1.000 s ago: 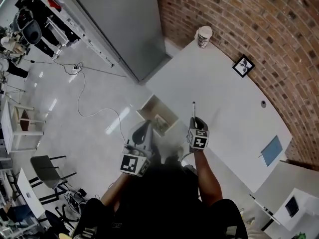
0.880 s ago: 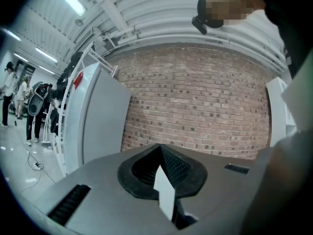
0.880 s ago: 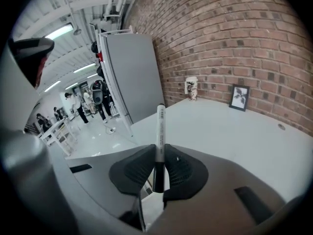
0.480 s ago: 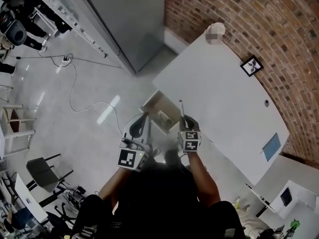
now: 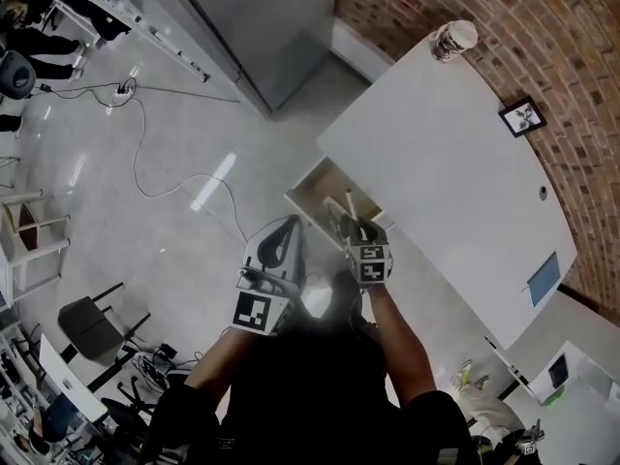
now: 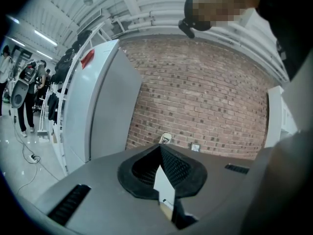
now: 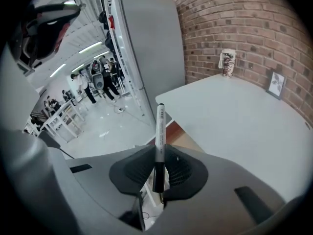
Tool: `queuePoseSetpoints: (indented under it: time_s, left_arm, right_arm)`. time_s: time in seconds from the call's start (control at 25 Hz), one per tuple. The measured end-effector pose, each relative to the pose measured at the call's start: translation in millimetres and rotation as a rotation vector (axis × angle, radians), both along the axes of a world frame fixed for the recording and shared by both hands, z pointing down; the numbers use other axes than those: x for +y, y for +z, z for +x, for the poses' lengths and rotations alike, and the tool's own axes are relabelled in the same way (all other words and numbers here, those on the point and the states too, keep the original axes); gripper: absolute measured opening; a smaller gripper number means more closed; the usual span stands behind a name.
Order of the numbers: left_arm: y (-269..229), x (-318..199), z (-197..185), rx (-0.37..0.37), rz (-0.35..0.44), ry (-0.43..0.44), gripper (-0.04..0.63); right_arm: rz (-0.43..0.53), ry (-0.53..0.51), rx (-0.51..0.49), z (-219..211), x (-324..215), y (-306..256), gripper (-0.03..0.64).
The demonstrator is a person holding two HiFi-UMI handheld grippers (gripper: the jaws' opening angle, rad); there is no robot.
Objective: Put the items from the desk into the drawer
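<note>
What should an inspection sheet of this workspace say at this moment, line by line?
Surface: white desk, mostly bare.
Job's things: white marker pen with black cap, held by the right gripper; open wooden drawer at the desk's edge, contents unclear.
Clutter: patterned paper cup, black-framed picture, flat blue sheet, all on the desk.
Grippers: left gripper shut, empty; right gripper shut on the pen.
Cables: thin cable trailing across the glossy floor.
Surroundings: red brick wall, grey cabinet.
</note>
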State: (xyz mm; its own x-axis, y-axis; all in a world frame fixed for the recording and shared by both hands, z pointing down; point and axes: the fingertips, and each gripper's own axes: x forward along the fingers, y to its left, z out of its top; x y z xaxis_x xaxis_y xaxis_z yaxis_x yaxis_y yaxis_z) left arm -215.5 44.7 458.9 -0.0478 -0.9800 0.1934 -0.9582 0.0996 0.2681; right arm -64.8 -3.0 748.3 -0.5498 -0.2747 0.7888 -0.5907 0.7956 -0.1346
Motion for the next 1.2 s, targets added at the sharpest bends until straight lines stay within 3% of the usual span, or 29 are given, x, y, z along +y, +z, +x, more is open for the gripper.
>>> queuePoseSetpoints:
  time_s: [0.6,1.2]
  left_arm:
    - [68.9,10.4,10.0,0.033,-0.095,0.062,-0.006]
    - [98.0,27.6,14.4,0.083,-0.144,0.024,-0.006]
  right_arm:
    - [-0.16,0.054,0.173,24.5,32.9,148.3,0.057]
    - [-0.197,0.028,0.299,49.7,51.0,218.2,0.057]
